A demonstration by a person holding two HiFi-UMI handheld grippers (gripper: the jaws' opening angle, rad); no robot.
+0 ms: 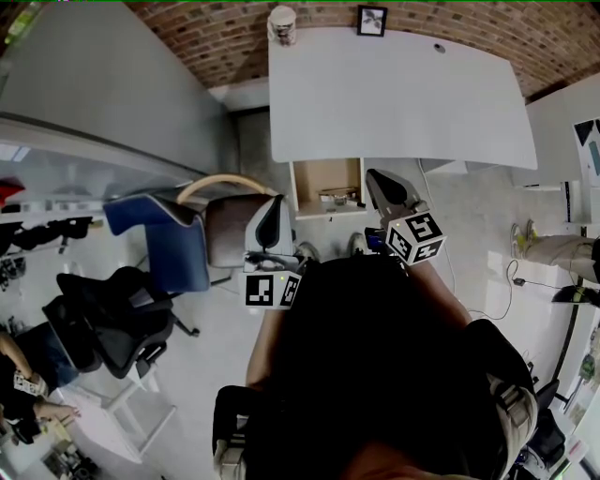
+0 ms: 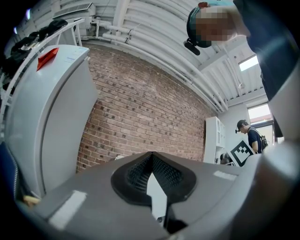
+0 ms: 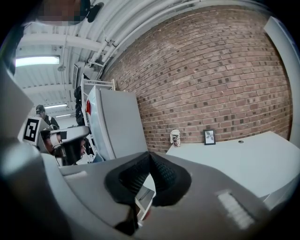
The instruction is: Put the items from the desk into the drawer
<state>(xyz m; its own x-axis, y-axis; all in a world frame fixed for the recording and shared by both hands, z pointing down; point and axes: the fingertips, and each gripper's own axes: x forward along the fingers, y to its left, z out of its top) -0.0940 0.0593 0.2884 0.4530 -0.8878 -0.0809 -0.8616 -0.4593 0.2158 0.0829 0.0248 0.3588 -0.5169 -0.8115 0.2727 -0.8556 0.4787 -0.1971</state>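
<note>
Brick wall point(image 1: 211, 37) runs behind the desk point(image 1: 403, 103); the white desk's back edge sits against it. Blue chair point(image 1: 164, 239) and black chair point(image 1: 98, 323) are off the desk's front left, well apart from it. Drawer point(image 1: 317, 178) is pulled open under the desk's front edge, left of centre. A few small things lie in it, too small to ID. Left gripper point(image 1: 274, 204) is in front of the desk, just left of the drawer, jaws clenched with nothing between them. Right gripper point(image 1: 375, 176) is at the desk's front edge, just right of the drawer, also clenched and empty. Cup point(image 1: 282, 24) stands upright on the desk's back-left corner. Frame point(image 1: 372, 20) stands upright at the desk's back edge, right of the cup and apart from it. Both are on the desk, not in the drawer.
</note>
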